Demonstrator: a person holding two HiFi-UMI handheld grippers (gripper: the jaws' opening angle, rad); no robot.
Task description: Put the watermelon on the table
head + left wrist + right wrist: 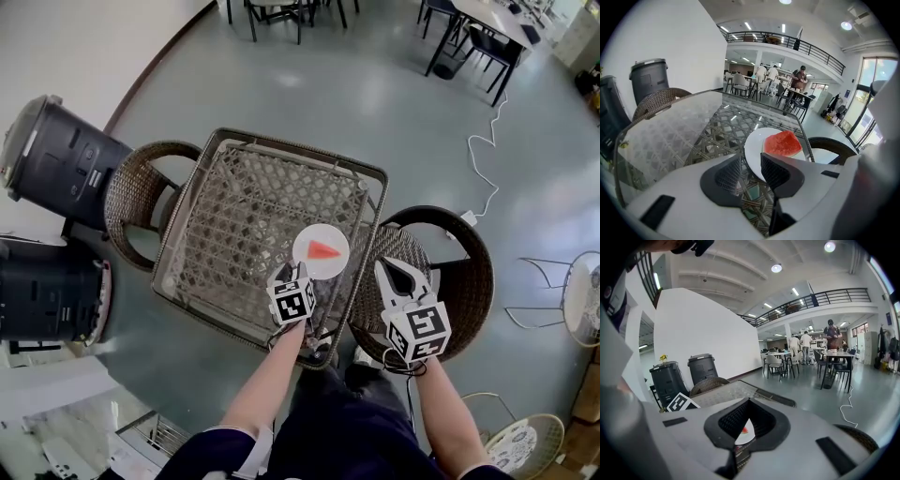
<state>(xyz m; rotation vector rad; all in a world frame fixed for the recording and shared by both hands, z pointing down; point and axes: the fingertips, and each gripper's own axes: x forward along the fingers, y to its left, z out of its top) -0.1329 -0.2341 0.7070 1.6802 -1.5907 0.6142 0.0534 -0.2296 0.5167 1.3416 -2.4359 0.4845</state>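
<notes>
The left tongs [292,275] stand open, nothing between their 2 jaws; the watermelon wedge [323,249] lies on a white plate [306,246] just ahead of their tips, slightly to the right, on the glass-topped wicker counter [234,202]; the right tongs [383,268] are closed and empty, right of the plate, above a wicker chair [473,281] beside the counter.

Glossy glass table [234,225] (woven wicker beneath)
</notes>
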